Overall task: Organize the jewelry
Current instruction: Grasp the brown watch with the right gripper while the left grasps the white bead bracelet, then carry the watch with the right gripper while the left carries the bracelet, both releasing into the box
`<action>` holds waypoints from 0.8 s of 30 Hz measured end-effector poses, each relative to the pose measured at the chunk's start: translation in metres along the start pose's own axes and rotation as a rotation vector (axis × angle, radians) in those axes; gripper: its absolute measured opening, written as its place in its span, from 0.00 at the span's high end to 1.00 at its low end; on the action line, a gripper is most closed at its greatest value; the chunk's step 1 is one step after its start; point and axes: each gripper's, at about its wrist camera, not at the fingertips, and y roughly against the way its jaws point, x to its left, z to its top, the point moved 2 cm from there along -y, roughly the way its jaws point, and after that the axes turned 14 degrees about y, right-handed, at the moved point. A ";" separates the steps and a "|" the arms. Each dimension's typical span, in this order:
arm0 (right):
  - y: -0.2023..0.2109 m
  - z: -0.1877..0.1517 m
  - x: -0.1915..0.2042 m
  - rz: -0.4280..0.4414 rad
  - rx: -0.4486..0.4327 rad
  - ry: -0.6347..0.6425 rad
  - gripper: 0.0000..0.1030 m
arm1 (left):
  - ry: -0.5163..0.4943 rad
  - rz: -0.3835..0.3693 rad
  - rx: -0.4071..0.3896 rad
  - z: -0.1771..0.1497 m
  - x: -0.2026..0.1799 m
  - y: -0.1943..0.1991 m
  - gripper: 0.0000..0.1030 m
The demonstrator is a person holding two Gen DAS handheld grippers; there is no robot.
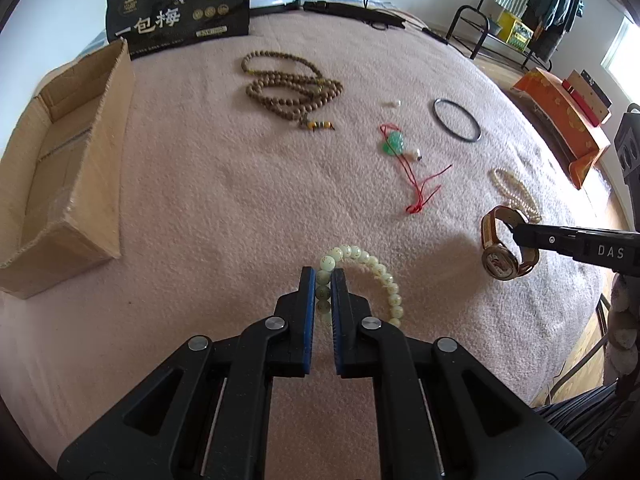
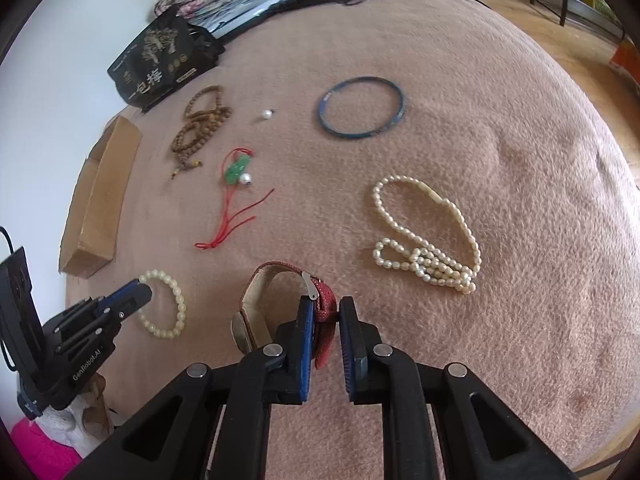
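Left gripper [image 1: 323,280] clamps pale bead bracelet [image 1: 376,270]; "DAS"-marked right gripper [image 2: 326,312] clamps watch [image 2: 280,304].

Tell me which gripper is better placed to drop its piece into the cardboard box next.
Left. The left gripper, shut on the pale bead bracelet, is nearer the cardboard box than the right gripper holding the watch.

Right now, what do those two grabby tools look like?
Both are black plastic. The left tool has two flat fingers with blue ribbed pads, silver round pivot pins, and angled arms with triangle cut-outs. The right tool looks the same from its own camera. White letters mark the sides: "DAS" on the right, "GenRobot.AI" on the left one.
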 end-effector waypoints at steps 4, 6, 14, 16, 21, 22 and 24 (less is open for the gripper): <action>0.007 0.003 0.016 -0.014 -0.027 0.054 0.90 | 0.004 -0.010 -0.038 0.004 0.001 0.015 0.95; 0.009 0.005 0.023 -0.024 -0.038 0.077 0.90 | 0.012 -0.019 -0.055 0.007 0.003 0.023 0.95; 0.023 0.022 0.053 -0.019 -0.102 0.124 0.90 | 0.067 -0.046 -0.122 0.023 0.023 0.055 0.95; 0.024 0.027 0.062 -0.014 -0.118 0.133 0.90 | 0.089 -0.049 -0.143 0.029 0.031 0.063 0.95; 0.028 0.039 0.085 -0.001 -0.151 0.164 0.90 | 0.144 -0.050 -0.192 0.042 0.056 0.082 0.95; 0.028 0.041 0.090 0.003 -0.157 0.170 0.90 | 0.157 -0.049 -0.200 0.044 0.062 0.085 0.95; 0.029 0.047 0.101 0.011 -0.168 0.184 0.90 | 0.184 -0.046 -0.220 0.049 0.075 0.093 0.95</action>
